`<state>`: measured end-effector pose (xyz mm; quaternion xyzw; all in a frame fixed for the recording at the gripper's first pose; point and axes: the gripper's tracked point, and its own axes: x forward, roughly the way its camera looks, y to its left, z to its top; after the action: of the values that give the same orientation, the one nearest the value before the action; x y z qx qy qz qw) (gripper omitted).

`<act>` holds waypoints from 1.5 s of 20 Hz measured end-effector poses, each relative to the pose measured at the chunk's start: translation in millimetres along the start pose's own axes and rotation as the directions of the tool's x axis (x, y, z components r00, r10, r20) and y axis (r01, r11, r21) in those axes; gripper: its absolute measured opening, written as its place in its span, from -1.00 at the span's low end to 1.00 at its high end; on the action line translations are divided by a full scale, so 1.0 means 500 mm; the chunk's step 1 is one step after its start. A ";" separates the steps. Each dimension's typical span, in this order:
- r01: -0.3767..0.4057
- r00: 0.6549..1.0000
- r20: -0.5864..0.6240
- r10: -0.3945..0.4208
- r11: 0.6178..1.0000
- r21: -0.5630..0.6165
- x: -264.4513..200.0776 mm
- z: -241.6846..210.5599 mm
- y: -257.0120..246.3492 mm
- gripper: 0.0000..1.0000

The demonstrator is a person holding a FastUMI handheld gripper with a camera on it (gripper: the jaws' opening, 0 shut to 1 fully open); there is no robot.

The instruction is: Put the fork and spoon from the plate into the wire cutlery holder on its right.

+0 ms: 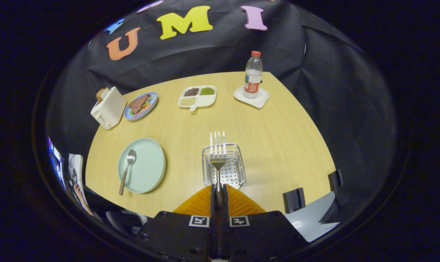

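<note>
1. The gripper (218,194) pointed forward and down over the table, its two fingers side by side at the near end of the view.
2. Both fingers (211,198) were closed together, pinching the handle of the fork (217,151) between them.
3. The fork stuck straight out ahead of the fingertips, tines away from the gripper.
</note>
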<state>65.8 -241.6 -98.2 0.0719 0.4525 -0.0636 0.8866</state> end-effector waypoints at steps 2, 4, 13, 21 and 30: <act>-0.001 1.000 -0.003 0.001 1.000 -0.001 0.001 -0.003 -0.006 -0.90; -0.006 1.000 0.003 0.006 1.000 0.006 0.005 -0.002 -0.009 -0.85; -0.012 1.000 0.027 0.012 1.000 0.028 -0.007 0.001 -0.003 -0.22; -0.005 0.995 0.095 0.003 1.000 0.013 -0.049 0.016 0.046 0.75; -0.035 0.994 0.100 0.041 0.998 -0.058 -0.044 0.004 0.220 0.93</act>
<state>73.9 -132.9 -71.5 0.0521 0.4074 -0.0376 0.9110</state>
